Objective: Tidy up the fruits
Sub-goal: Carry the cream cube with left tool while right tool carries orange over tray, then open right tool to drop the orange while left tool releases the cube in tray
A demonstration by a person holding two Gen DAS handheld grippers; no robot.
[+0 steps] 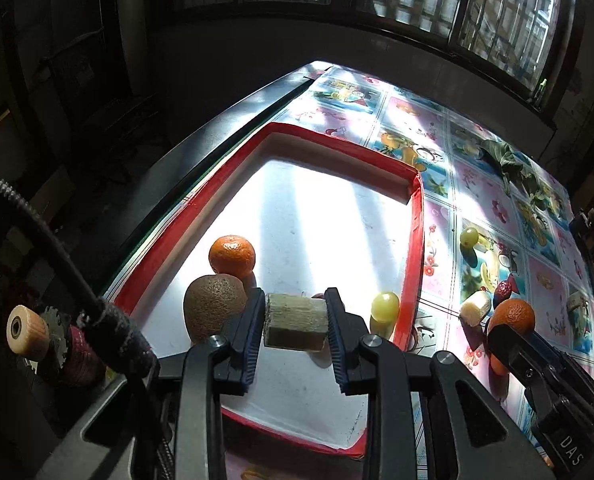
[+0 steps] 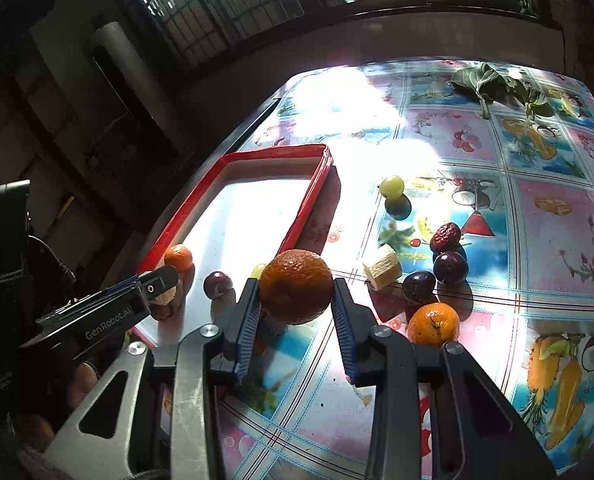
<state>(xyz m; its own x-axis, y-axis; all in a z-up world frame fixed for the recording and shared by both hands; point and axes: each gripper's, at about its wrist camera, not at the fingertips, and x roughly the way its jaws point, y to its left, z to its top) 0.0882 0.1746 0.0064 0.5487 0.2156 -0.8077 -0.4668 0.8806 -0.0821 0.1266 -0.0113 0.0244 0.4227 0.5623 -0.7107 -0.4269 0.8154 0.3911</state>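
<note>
The left gripper (image 2: 159, 280) is showing "GenRobot.AI" in white on its side; the right gripper (image 1: 509, 332) is showing "DAS".

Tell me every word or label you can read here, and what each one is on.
"GenRobot.AI": side of the left gripper, seen from the right wrist.
"DAS", cut off: body of the right gripper, seen from the left wrist.
Tablecloth: fruit pictures only, no readable words.

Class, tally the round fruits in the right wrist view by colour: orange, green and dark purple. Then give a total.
Orange: 3
Green: 2
Dark purple: 3
Total: 8
</note>
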